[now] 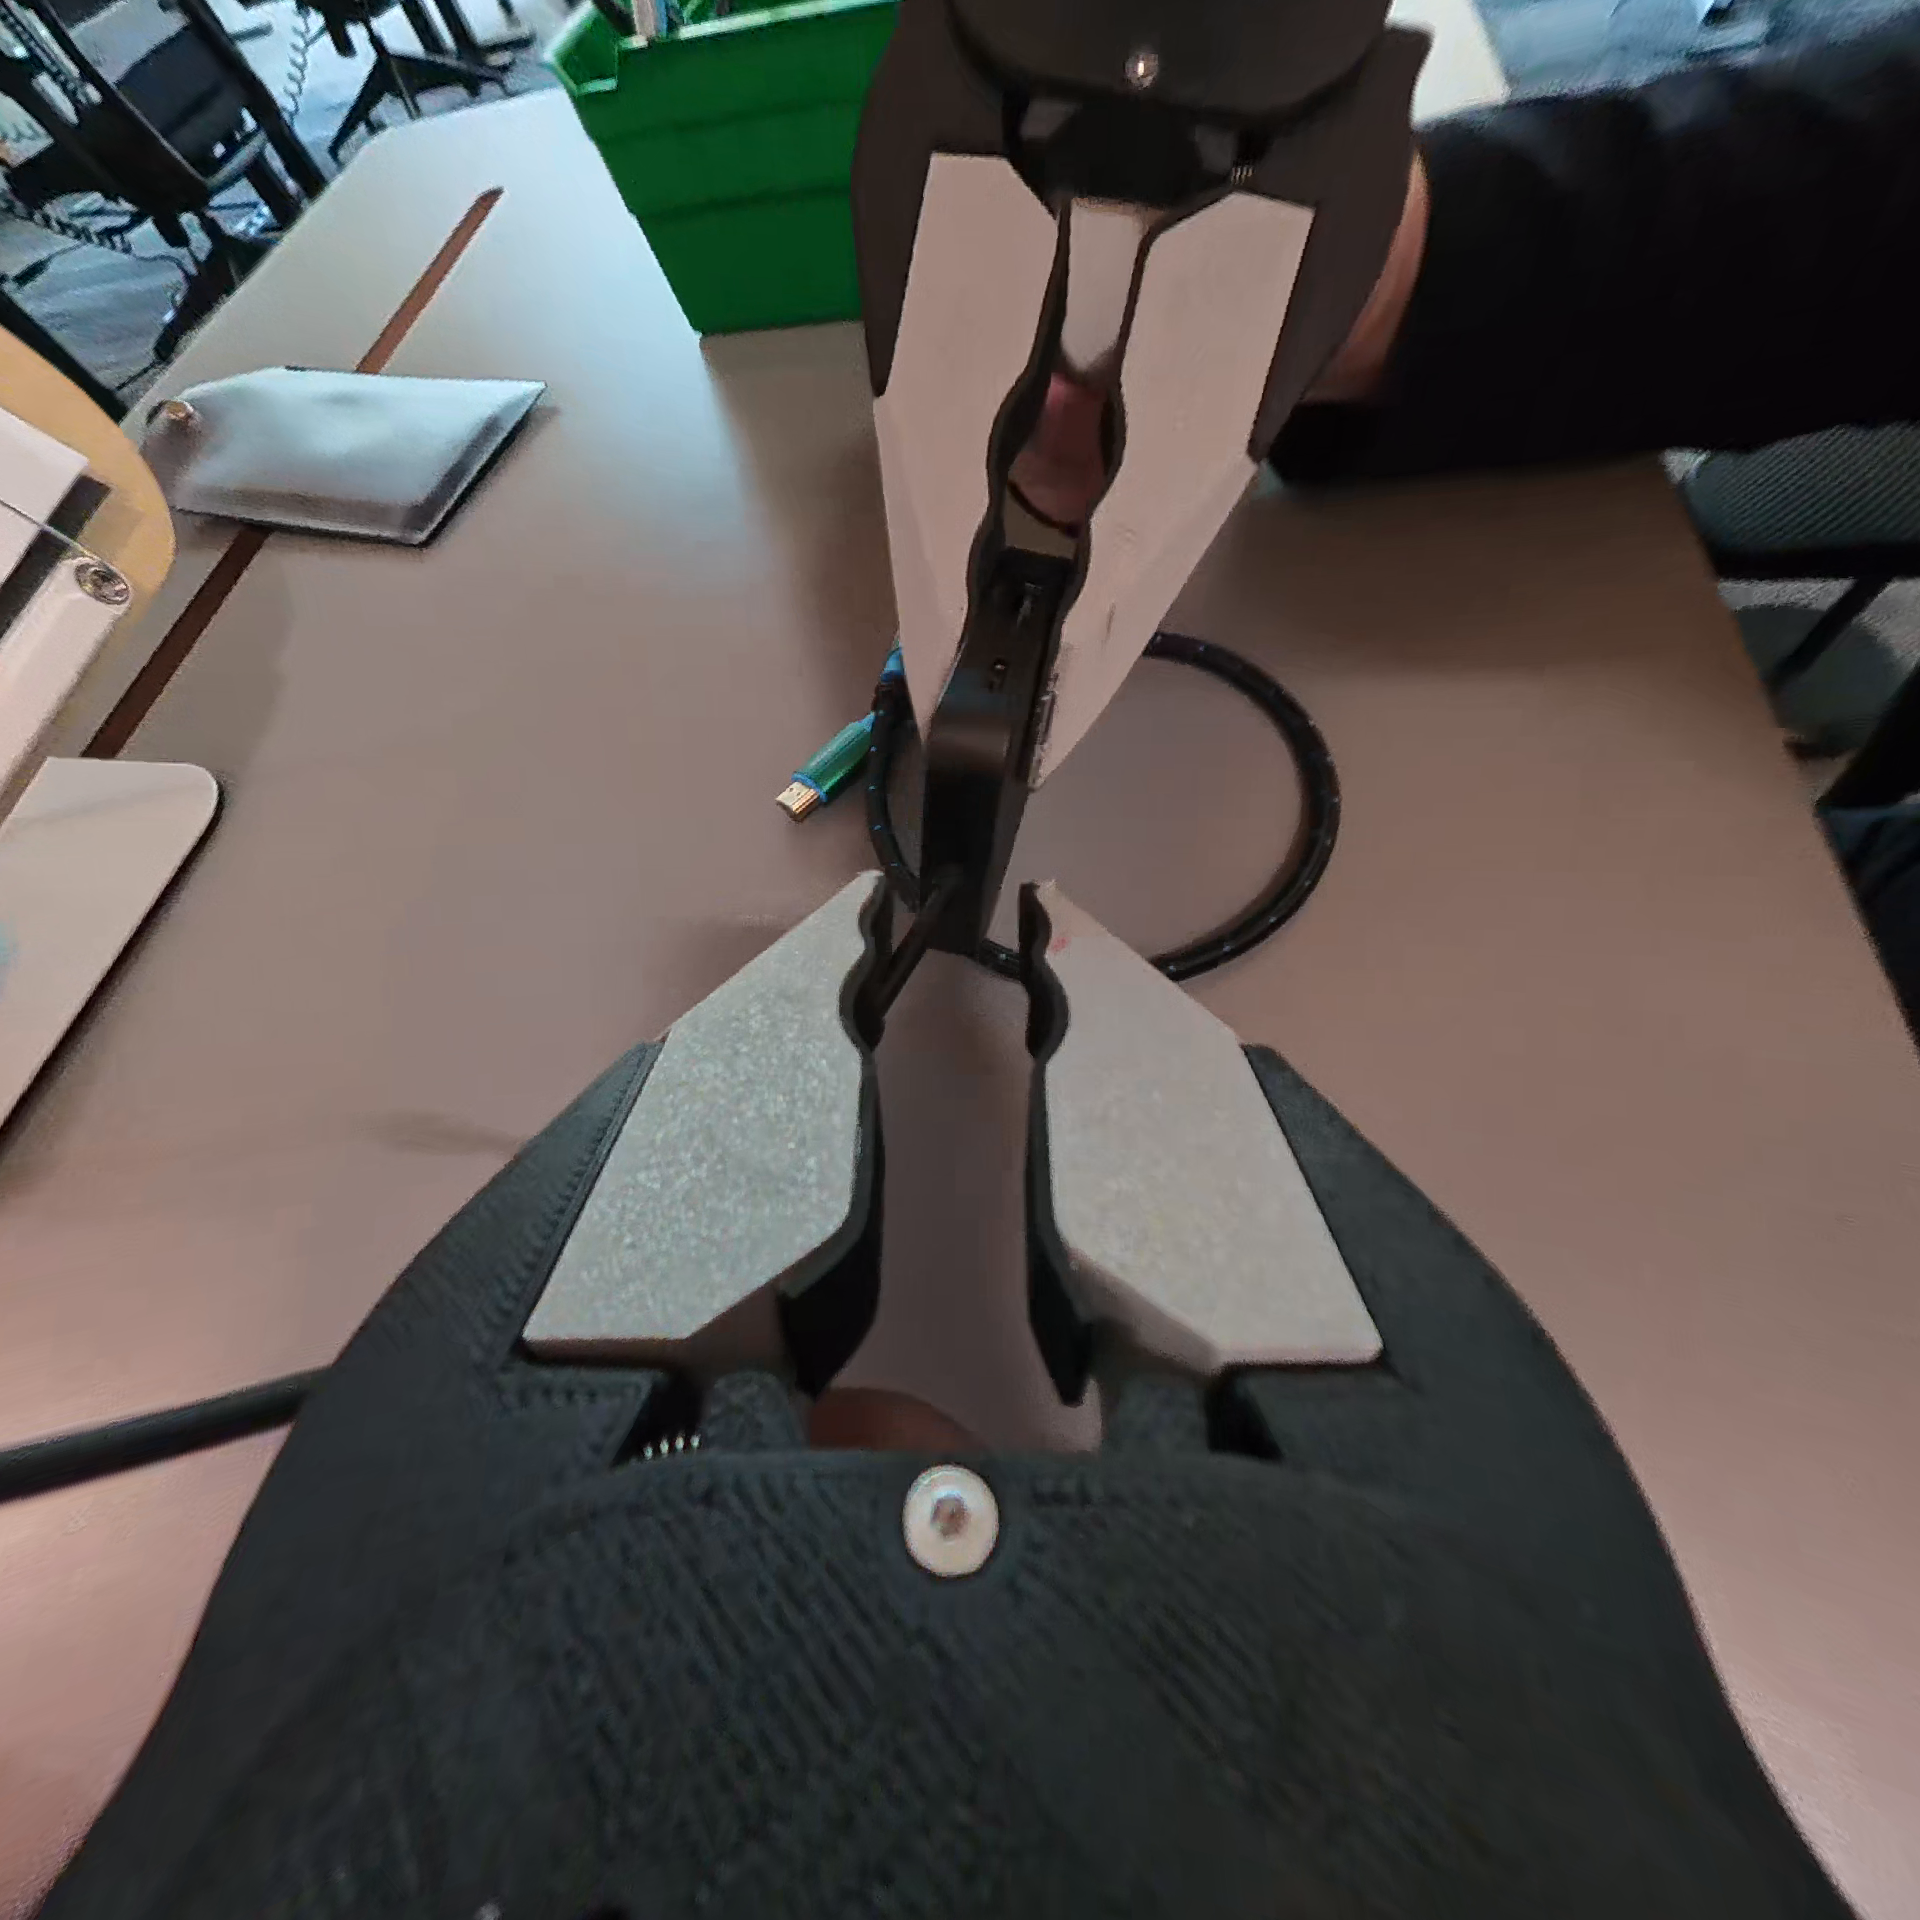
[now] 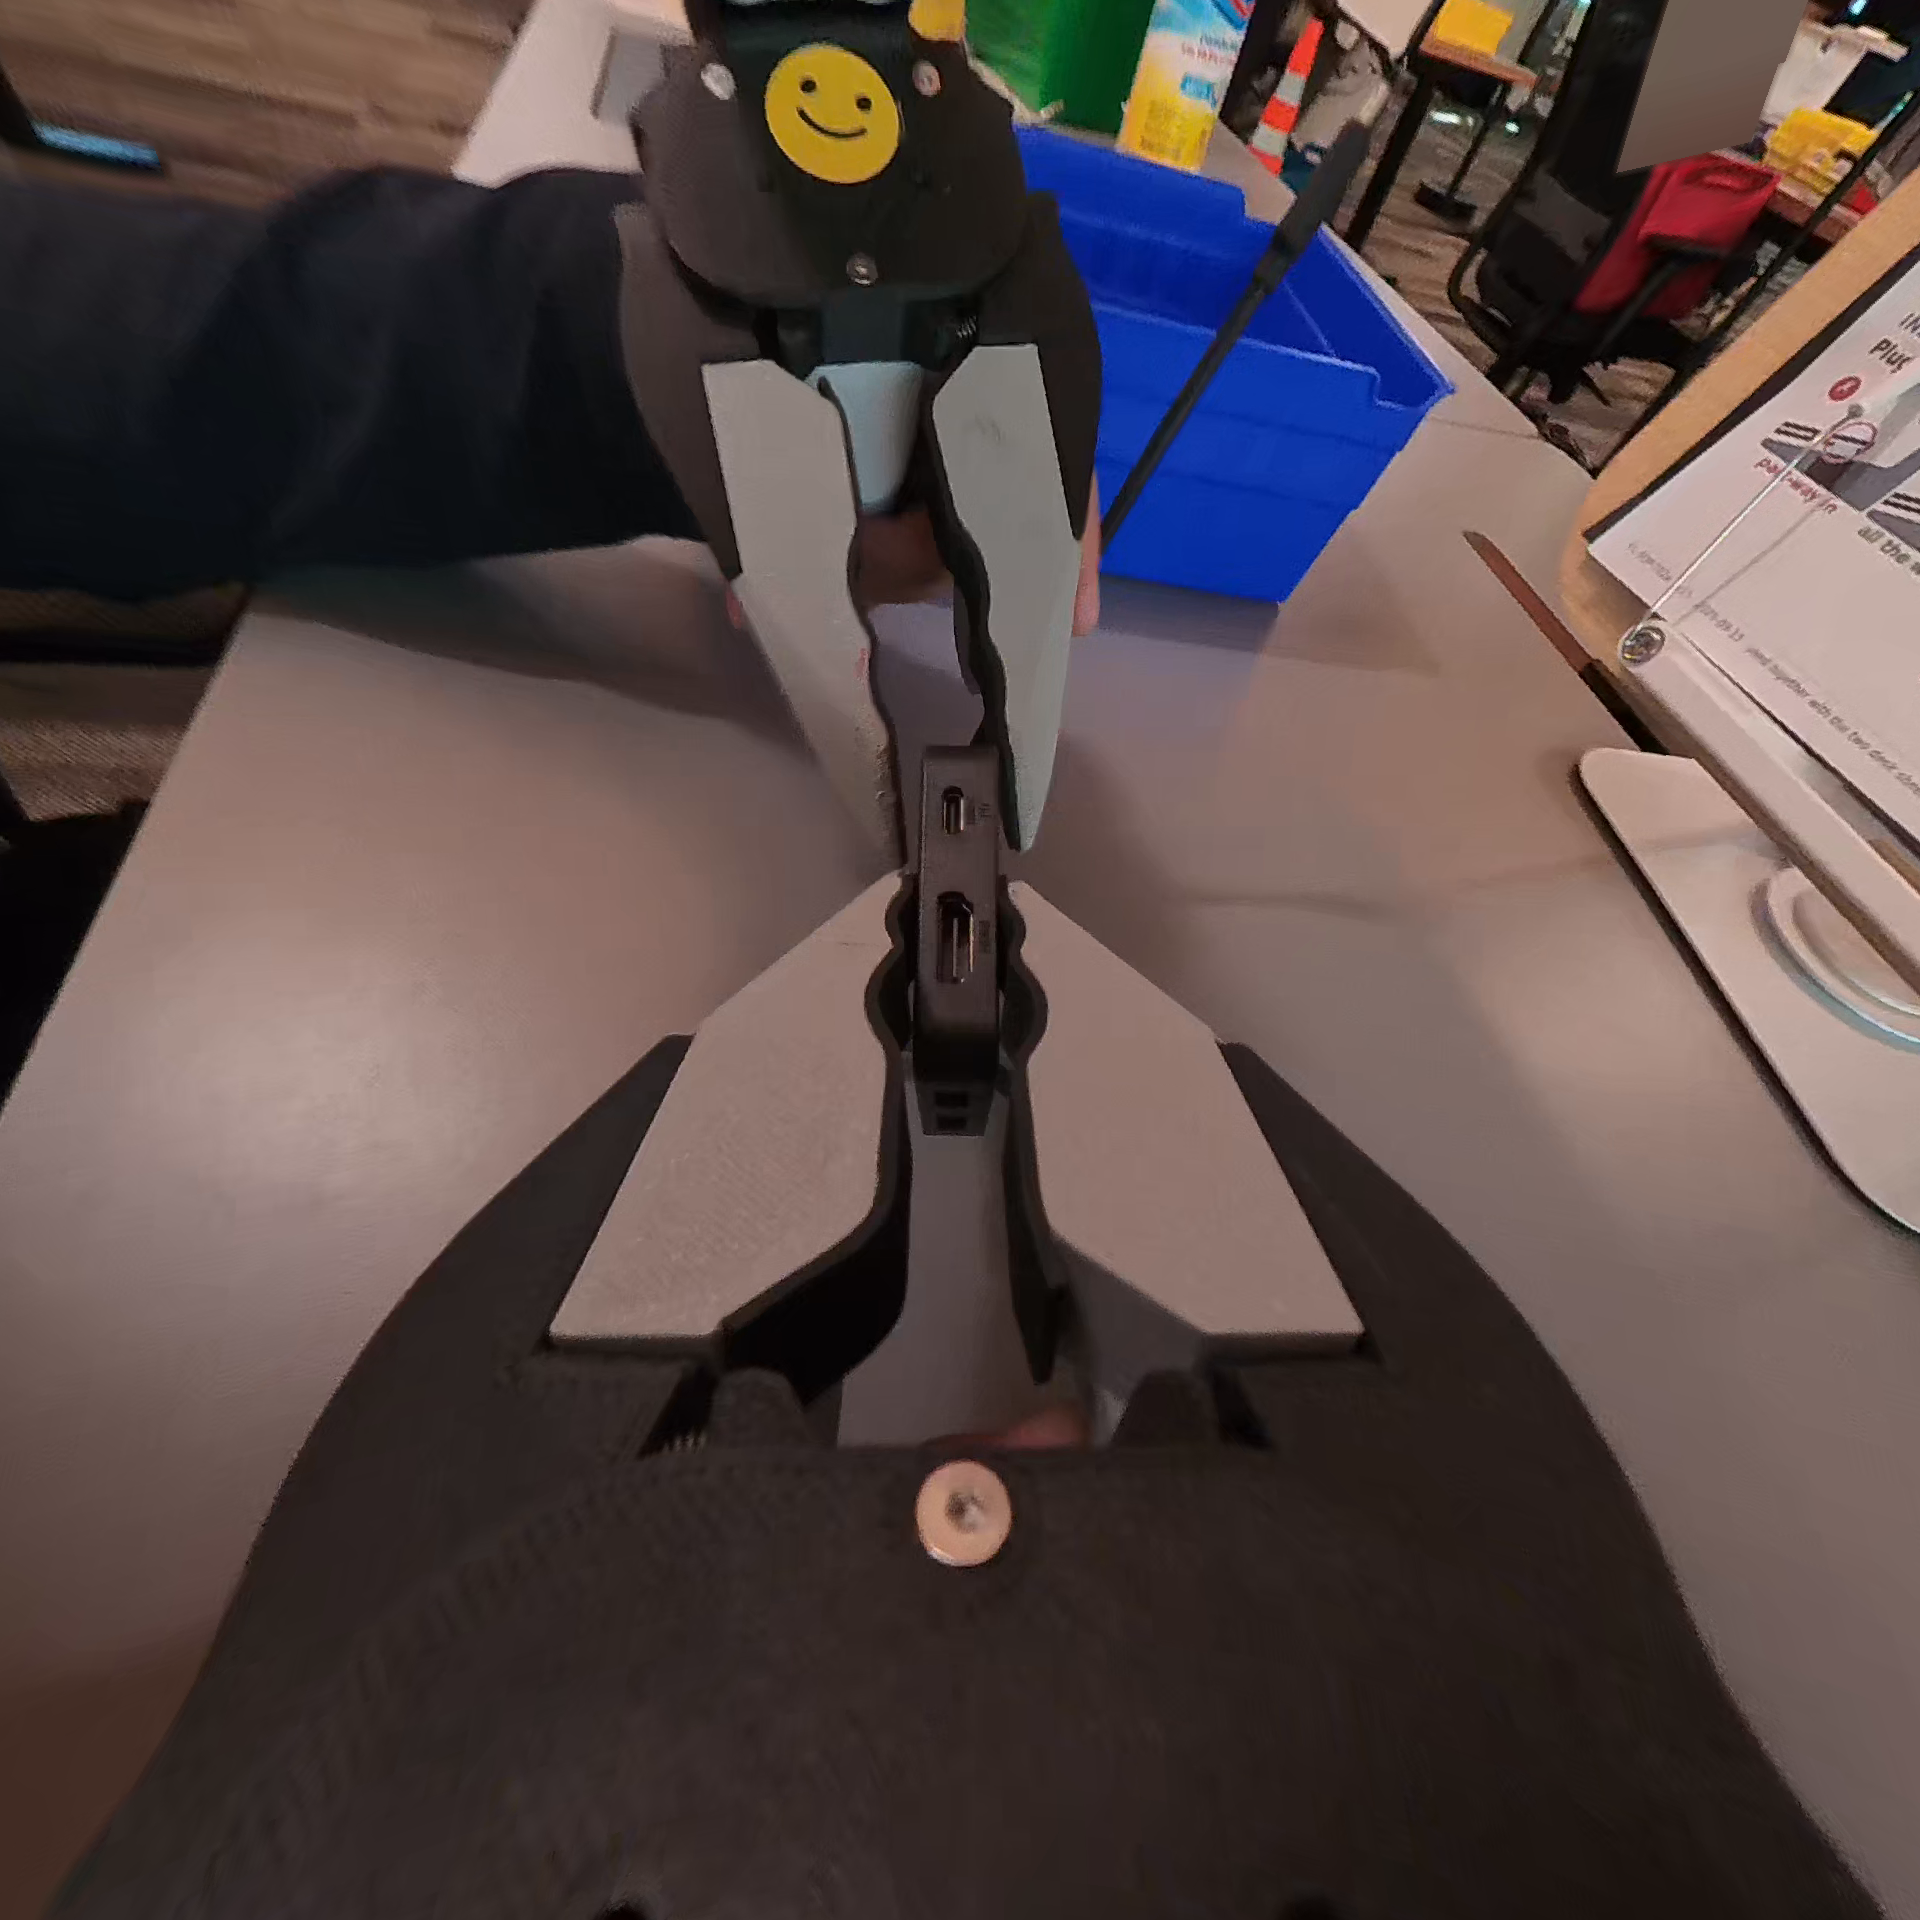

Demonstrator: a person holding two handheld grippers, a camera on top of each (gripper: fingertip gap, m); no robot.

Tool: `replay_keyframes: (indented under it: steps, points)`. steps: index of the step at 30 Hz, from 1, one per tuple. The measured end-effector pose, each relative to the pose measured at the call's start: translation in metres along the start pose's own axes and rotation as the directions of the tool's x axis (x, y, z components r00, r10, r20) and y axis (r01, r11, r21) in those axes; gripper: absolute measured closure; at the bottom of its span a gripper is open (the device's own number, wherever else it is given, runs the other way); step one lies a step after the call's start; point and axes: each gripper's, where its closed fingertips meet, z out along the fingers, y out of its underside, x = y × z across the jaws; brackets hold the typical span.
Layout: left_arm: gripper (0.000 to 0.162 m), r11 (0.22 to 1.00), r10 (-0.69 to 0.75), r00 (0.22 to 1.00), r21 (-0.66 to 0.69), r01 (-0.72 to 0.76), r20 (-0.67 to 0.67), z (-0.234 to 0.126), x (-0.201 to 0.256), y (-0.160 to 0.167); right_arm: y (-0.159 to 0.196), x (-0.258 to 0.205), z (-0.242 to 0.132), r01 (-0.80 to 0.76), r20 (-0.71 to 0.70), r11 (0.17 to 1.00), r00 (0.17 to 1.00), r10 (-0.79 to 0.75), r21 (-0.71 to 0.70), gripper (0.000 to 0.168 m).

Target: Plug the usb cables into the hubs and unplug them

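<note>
Centre of both frames: I've got a small black adapter box (image 2: 951, 935) held up above the grey table (image 2: 416, 935), pinched between my two grippers tip to tip. Right gripper (image 2: 951, 940) is nearly closed, clamped on the box's near end; in the right wrist view its edge faces the camera, showing a wide port and a smaller one above it. Left gripper (image 1: 951, 914) sits at the box's other end, jaws narrowly apart. A thin black cable (image 1: 904, 966) leaving the box runs against the left finger (image 1: 727, 1122) of that gripper; I cannot tell whether the jaws actually pinch the cable or the box. Left wrist view shows the right gripper (image 1: 997, 665) coming down from the upper centre, box between its pale fingers, a dark sleeve (image 1: 1662, 260) behind it. On the table behind the box lies a looped braided black cable (image 1: 1299, 831) with a green, gold-tipped plug (image 1: 821, 779). Upper centre of that view: green bin (image 1: 727, 187); mid left: flat grey pouch (image 1: 343, 457). Right wrist view: blue bin (image 2: 1247, 416) upper right, a white stand base (image 2: 1714, 935) and a printed sheet (image 2: 1787, 540) at the right edge. The left gripper there carries a yellow smiley disc (image 2: 831, 114).
</note>
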Motion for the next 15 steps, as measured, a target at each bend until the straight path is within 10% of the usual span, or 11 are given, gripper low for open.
replay_keyframes:
  steps: [8,15]
  points:
    - [0.146,0.973,-0.122,0.991,0.19,0.131,-0.059,-0.032,-0.015,-0.011,-0.028,0.0,-0.014,-0.151,0.101,0.965,0.986,0.132,0.212,0.159]
    - [0.116,0.966,-0.147,0.984,0.201,0.165,-0.101,-0.009,-0.002,-0.022,-0.042,0.008,-0.021,-0.161,0.071,0.937,0.987,0.146,0.31,0.159]
